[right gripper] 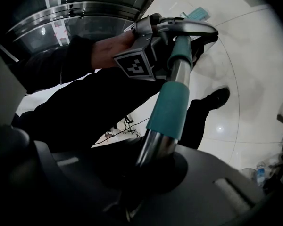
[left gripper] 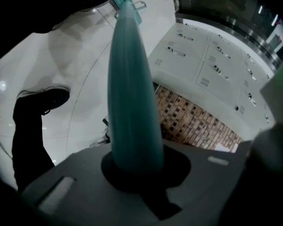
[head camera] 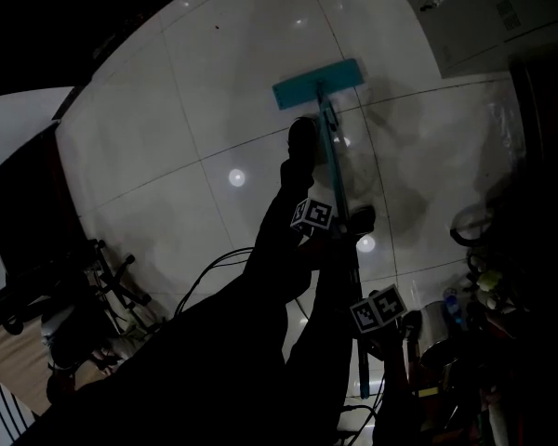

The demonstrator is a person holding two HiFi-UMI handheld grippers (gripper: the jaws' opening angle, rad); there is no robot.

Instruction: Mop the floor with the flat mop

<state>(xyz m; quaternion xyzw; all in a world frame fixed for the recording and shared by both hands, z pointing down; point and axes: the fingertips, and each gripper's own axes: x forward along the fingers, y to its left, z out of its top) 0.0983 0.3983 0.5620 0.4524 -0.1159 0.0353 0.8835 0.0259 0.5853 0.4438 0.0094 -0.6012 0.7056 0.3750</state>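
The flat mop's teal head [head camera: 318, 84] lies on the white tiled floor [head camera: 205, 91], far from me. Its handle [head camera: 336, 161] slopes back toward me, teal above and silver lower down. My left gripper [head camera: 330, 221] is shut on the teal stretch of the handle [left gripper: 132, 88], with the mop head [left gripper: 128, 1] seen beyond it. My right gripper [head camera: 365, 328] is shut lower down, on the silver part of the handle [right gripper: 155, 140]. In the right gripper view the left gripper's marker cube [right gripper: 137, 65] and the hand holding it sit further up the handle. My two dark shoes [head camera: 303, 137] [head camera: 358, 219] stand beside the handle.
White lockers [left gripper: 212, 65] line the wall past the mop head. A metal pot [head camera: 434, 321], bottles and other clutter crowd the lower right. Cables [head camera: 214, 268] and dark equipment [head camera: 74, 286] lie at the lower left. A dull wet patch [head camera: 400, 203] shows right of the handle.
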